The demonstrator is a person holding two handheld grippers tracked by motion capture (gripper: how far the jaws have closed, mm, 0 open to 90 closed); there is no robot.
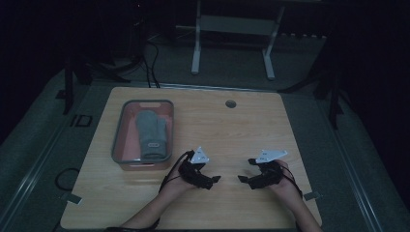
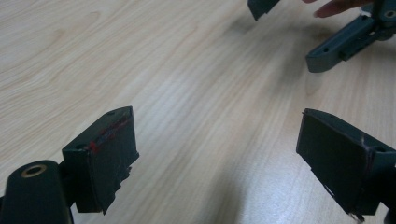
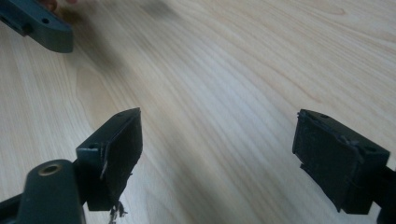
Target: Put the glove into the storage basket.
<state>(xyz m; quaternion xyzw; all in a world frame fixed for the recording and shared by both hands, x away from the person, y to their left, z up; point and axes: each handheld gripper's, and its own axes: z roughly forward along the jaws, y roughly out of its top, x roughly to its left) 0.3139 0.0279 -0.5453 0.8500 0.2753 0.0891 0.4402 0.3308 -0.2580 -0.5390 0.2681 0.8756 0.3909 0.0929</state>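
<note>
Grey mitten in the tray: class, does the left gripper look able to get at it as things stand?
Probably yes. The grey mitten lies uncovered in the open-topped tray, just beyond the left gripper, whose jaws stand open and hold nothing. Only the tray's low wall lies between.

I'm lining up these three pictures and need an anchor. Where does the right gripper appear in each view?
High view: right gripper low, right of centre, tips facing the left gripper.
Left gripper view: top right corner, jaws apart.
Right gripper view: its own jaws rise from the bottom, wide apart.
Shared landmark: the wooden table.
</note>
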